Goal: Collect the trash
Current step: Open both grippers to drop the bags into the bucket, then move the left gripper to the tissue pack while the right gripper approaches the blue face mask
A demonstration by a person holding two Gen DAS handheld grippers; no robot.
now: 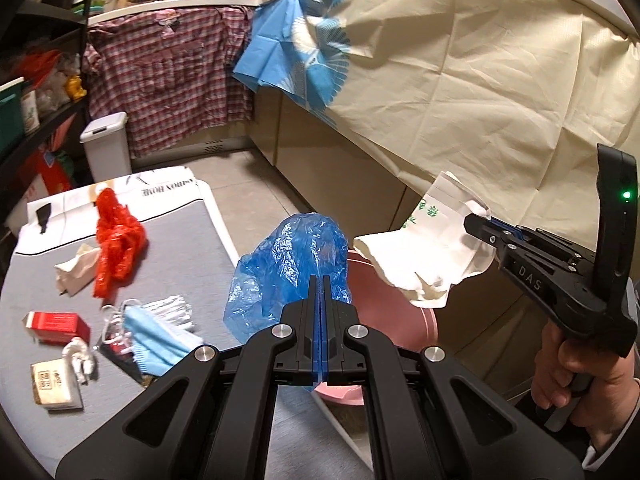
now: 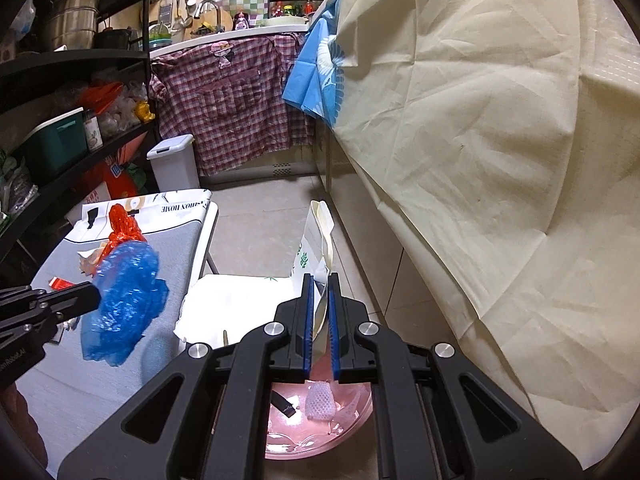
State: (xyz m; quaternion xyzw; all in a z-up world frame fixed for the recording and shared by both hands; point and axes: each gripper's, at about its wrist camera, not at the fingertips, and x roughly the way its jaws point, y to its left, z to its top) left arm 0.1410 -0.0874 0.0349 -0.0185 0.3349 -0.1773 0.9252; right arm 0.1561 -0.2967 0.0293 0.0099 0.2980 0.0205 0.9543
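From the left wrist view, the left gripper (image 1: 321, 280) is seen fully closed on a crumpled blue plastic bag (image 1: 288, 272), which is held in the air between the grey table (image 1: 192, 264) and the pink basin (image 1: 400, 312). Several pieces of trash are still left on the table, among them a red plastic bag (image 1: 116, 240) and a face mask (image 1: 156, 336).

From the right wrist view, the right gripper (image 2: 320, 280) is seen clamped on a white paper bag (image 2: 316, 248) above the basin, in which scraps are already lying. If either bag is released off-centre, it could be caught on the rim or dropped onto the floor, since light plastic drifts easily.
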